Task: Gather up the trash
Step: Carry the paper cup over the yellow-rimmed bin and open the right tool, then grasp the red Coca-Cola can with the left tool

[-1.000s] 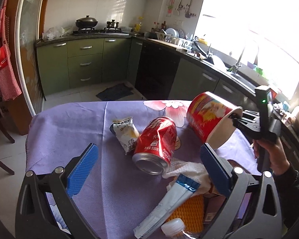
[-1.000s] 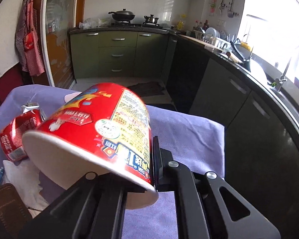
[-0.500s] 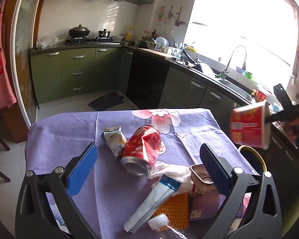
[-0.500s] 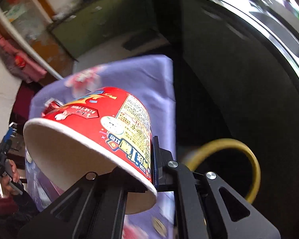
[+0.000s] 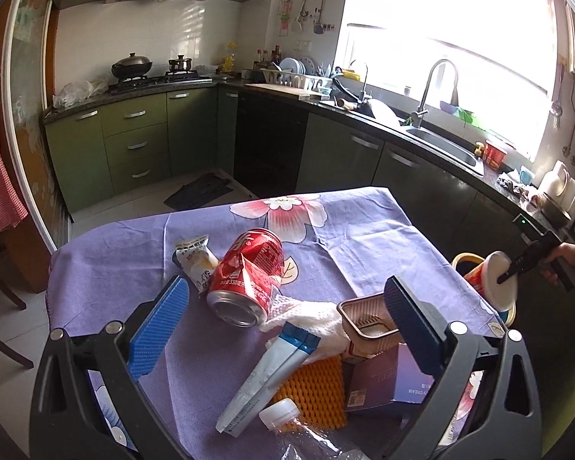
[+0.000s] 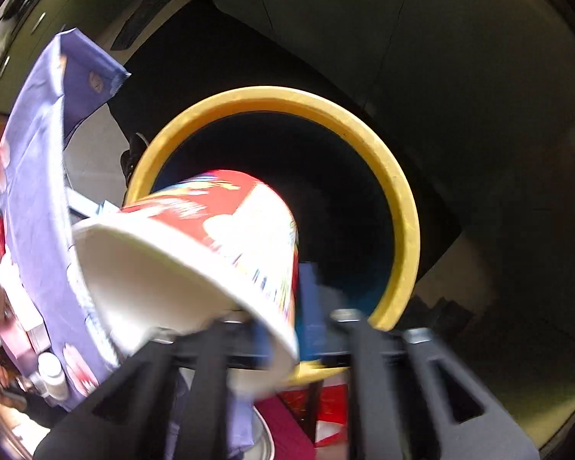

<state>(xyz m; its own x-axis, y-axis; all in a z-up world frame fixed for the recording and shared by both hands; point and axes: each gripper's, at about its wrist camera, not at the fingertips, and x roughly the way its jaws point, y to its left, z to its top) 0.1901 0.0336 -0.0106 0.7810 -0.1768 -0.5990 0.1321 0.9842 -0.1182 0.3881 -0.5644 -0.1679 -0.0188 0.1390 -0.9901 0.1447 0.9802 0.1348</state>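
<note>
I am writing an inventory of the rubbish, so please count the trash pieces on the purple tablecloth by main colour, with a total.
Red: 1, crushed can
White: 4, snack packet, tissue, tube, bottle cap
Brown: 1, plastic tray
Orange: 1, foam net
Purple: 1, box
Total: 8

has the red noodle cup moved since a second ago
Yes. The red noodle cup went from over the table to past its right edge, above the yellow-rimmed bin.

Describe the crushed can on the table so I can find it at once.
On the purple floral tablecloth, look near the middle, just beyond the white tissue. The can lies on its side, open end toward the camera: the only red, dented metal item there.
</note>
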